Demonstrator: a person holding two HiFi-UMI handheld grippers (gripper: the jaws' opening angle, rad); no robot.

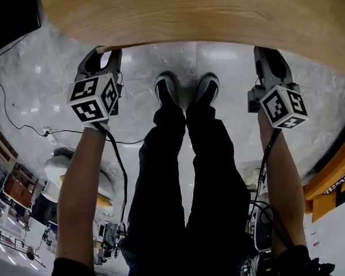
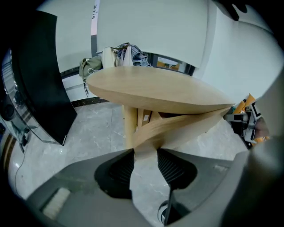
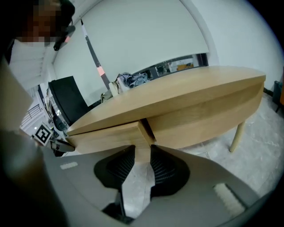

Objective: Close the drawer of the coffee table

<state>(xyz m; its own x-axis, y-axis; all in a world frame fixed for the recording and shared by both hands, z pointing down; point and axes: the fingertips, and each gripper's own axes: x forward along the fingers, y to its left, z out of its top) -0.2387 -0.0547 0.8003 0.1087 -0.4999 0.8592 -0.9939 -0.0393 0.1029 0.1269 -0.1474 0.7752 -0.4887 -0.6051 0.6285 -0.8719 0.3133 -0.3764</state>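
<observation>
head view looks steeply down on the curved edge of the oval light wooden coffee table point(image 1: 196, 17), which runs across the top of the picture. the left gripper point(image 1: 106, 55) and the right gripper point(image 1: 270, 59) reach under this edge, well apart from each other, and between them stand the person's black shoes point(image 1: 166, 88) on the grey marbled floor point(image 1: 43, 70). in the right gripper view the light wooden drawer point(image 3: 106, 137) stands out from the table's side, with a dark step at its right end. this end corner sits between the ribbed black fingers point(image 3: 162, 166), which appear to pinch it. in the left gripper view the fingers point(image 2: 120, 170) are spread wider, and the drawer's other end fills the gap between their tips. a tall black panel point(image 2: 40, 75) stands on the floor at the left, apart from the table. a round wooden leg point(image 3: 237, 137) stands at the right, with bare floor between it and the drawer.
</observation>
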